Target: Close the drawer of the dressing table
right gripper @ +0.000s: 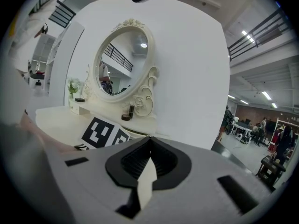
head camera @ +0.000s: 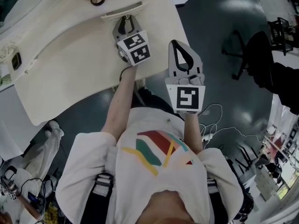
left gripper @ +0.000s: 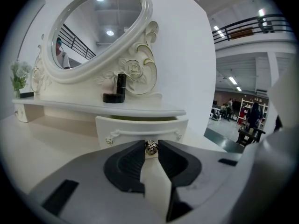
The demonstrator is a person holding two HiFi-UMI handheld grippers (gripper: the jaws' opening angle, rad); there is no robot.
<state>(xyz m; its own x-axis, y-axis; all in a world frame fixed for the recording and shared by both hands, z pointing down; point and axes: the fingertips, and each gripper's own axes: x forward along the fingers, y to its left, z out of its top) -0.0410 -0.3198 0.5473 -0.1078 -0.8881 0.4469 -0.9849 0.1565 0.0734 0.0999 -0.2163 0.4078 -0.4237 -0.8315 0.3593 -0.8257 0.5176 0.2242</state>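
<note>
The left gripper (left gripper: 150,143) pinched the small metal knob (left gripper: 150,148) of the cream carved wooden drawer (left gripper: 135,126), which stood ajar on the white table (left gripper: 42,148), probably to push it in. The right gripper (right gripper: 150,141), pressed together and empty, hung right of the drawer.

This is a big open hall set up as a work or test space, not a home. The cream-white dressing table (head camera: 70,64) with its carved oval mirror (left gripper: 100,29) stands alone against a bare white partition panel (right gripper: 187,69).

In the upper right of the left gripper view, a black-railed mezzanine gallery (left gripper: 247,24) runs above long strip ceiling lights (left gripper: 232,80). Lower right there are white shelving racks (left gripper: 245,107), and people (right gripper: 282,141) stand about.

The right side of the head view shows a dark glossy floor (head camera: 224,87), a black swivel office chair (head camera: 254,50) and loose white cables (head camera: 209,134).
</note>
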